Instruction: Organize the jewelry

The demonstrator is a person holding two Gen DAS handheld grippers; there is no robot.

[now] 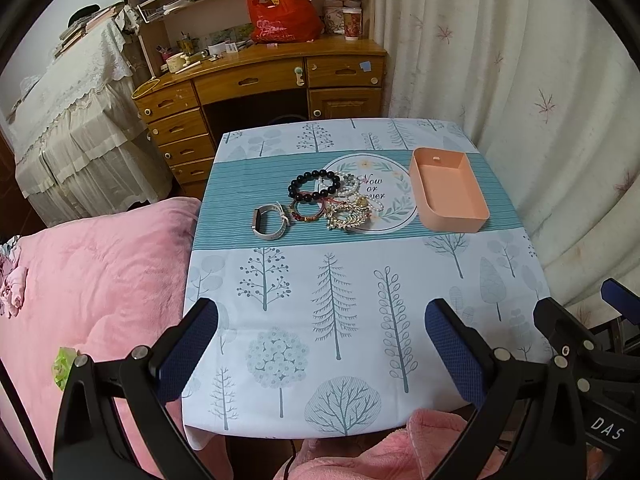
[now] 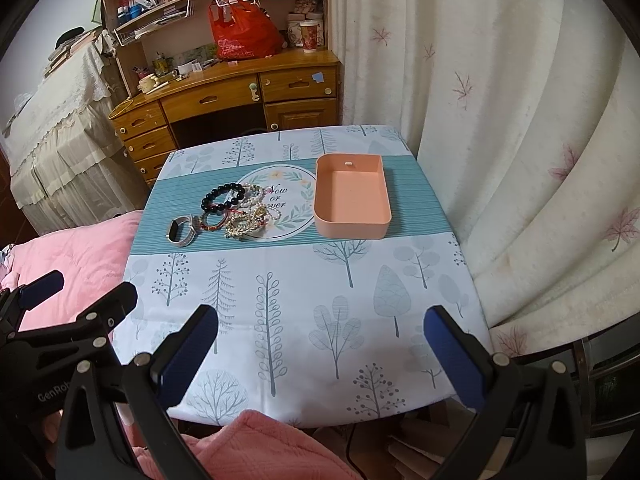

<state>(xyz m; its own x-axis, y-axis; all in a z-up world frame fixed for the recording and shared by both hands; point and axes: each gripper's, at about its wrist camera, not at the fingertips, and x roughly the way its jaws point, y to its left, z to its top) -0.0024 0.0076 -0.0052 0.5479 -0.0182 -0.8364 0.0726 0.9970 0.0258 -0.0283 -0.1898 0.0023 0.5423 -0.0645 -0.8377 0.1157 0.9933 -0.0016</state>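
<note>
Both claws, left claw and right claw, gape wide, empty.

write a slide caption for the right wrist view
Open right gripper faces a jewelry pile beside an empty peach tray.

the cloth is pale with grey-teal tree prints and a teal striped band. the tray is peach, one bracelet black-beaded, the blanket pink, the curtain cream with pink leaves.
</note>
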